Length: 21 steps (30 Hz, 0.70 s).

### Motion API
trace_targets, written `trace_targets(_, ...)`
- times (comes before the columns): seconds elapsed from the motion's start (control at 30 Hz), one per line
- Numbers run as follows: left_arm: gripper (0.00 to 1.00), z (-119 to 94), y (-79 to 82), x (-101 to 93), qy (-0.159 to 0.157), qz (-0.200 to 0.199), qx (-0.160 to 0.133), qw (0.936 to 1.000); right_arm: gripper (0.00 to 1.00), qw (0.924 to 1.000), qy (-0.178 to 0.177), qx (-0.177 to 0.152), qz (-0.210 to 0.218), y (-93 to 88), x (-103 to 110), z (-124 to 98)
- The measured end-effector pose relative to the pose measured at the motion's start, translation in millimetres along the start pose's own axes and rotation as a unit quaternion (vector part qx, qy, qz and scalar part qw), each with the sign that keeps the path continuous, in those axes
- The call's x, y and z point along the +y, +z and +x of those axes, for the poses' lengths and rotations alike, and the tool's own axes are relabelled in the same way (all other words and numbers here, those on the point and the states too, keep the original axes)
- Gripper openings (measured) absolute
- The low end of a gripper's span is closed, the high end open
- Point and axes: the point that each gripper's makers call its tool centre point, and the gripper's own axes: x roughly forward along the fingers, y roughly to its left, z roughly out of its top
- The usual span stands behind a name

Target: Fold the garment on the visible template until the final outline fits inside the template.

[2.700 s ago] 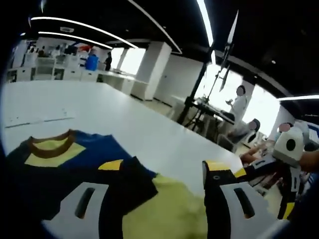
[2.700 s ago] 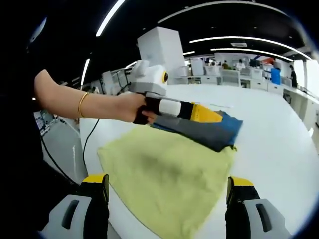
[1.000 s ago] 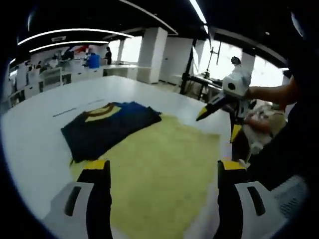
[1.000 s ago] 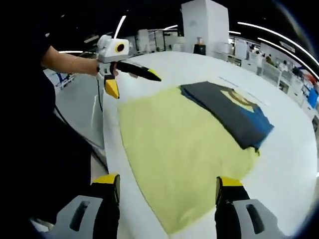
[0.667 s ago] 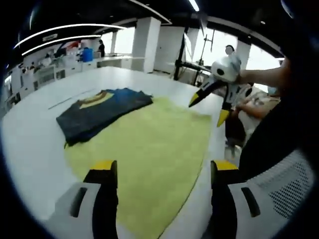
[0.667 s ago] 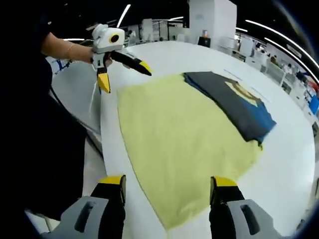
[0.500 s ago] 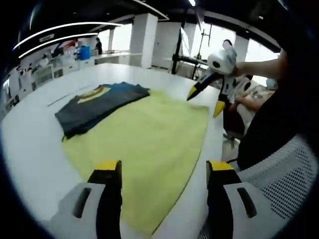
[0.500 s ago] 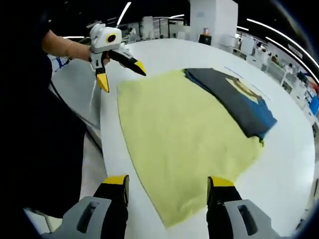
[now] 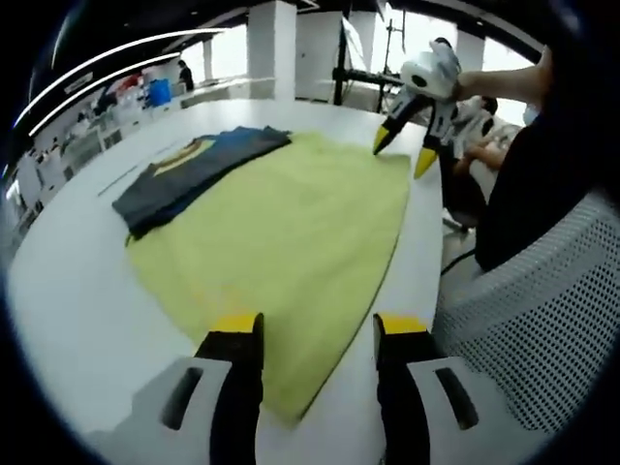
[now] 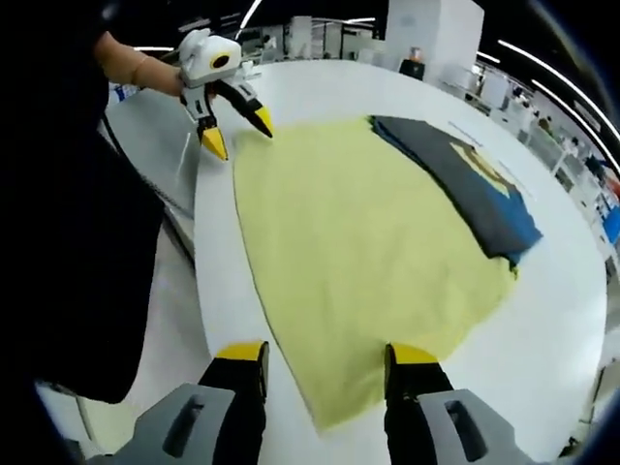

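A dark navy garment (image 9: 190, 169) with a yellow and brown neck patch lies folded on the far part of a pale yellow template cloth (image 9: 287, 225) spread over the white table. In the right gripper view the garment (image 10: 477, 190) rests along the cloth's (image 10: 364, 240) far right side. My left gripper (image 9: 318, 331) hovers open over the cloth's near corner, holding nothing. My right gripper (image 10: 326, 358) also stands open and holds nothing above the cloth's near edge. Each gripper appears in the other's view, the right gripper (image 9: 403, 153) and the left gripper (image 10: 238, 134), both held in hands beside cloth corners.
The round white table (image 9: 64, 291) runs far beyond the cloth. A grey mesh chair (image 9: 539, 320) stands close at the right of the left gripper view. A person's dark clothing (image 10: 77, 242) borders the table edge. Desks and people sit in the far background.
Both grippers have drawn back from the garment toward the table's near edge, so the whole cloth now shows. Each gripper's jaws stand somewhat closer together than half a second ago.
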Motion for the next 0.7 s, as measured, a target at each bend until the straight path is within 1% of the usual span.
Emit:
trace_targets(0.03, 0.39, 0.6, -2.2, 0.1, 0.001, 0.001, 0.005, 1.0000, 0.43, 1.0000, 0.001, 0.001, -0.002, -0.5, 0.8, 0.9)
trace_targets(0.13, 0.36, 1.8, -4.1, -1.8, -0.001, 0.009, 0.010, 0.9999, 0.42, 1.0000, 0.002, 0.002, -0.003, -1.6, 1.1, 1.9)
trace_targets(0.2, 0.35, 2.8, -4.6, -4.6, -0.005, 0.020, 0.013, 0.9997, 0.41, 1.0000, 0.002, 0.000, -0.002, -1.7, 1.0, 1.6)
trace_targets(0.3, 0.34, 3.7, -8.1, -4.6, -0.001, 0.044, 0.024, 0.9987, 0.41, 1.0000, 0.002, -0.001, -0.004, -1.6, 0.9, 1.4)
trace_targets(0.37, 0.33, 4.8, -5.7, -2.9, -0.002, 0.037, 0.019, 0.9991, 0.40, 1.0000, 0.003, -0.002, -0.002, -1.7, 1.0, 1.6)
trace_targets(0.43, 0.31, 4.6, -5.5, -2.6, -0.001, 0.040, 0.019, 0.9990, 0.34, 1.0000, 0.007, -0.003, 0.002, -1.7, 1.1, 1.8)
trace_targets(0.47, 0.29, 5.6, -5.4, -3.3, -0.004, 0.042, 0.020, 0.9989, 0.29, 0.9999, 0.010, -0.002, 0.005, -1.8, 1.4, 1.9)
trace_targets(0.5, 0.28, 6.2, -4.8, -3.5, -0.005, 0.045, 0.020, 0.9988, 0.24, 0.9999, 0.006, -0.005, 0.008, -1.0, -0.3, 2.0)
trace_targets(0.6, 0.24, 7.1, -4.0, -2.9, -0.003, 0.040, 0.021, 0.9990, 0.19, 0.9999, 0.000, 0.001, 0.015, -2.9, -6.0, 2.1)
trace_targets(0.7, 0.17, 7.9, -3.4, -0.5, 0.000, 0.041, 0.024, 0.9989, 0.16, 0.9999, -0.002, 0.002, 0.015, -2.9, -7.8, 2.7)
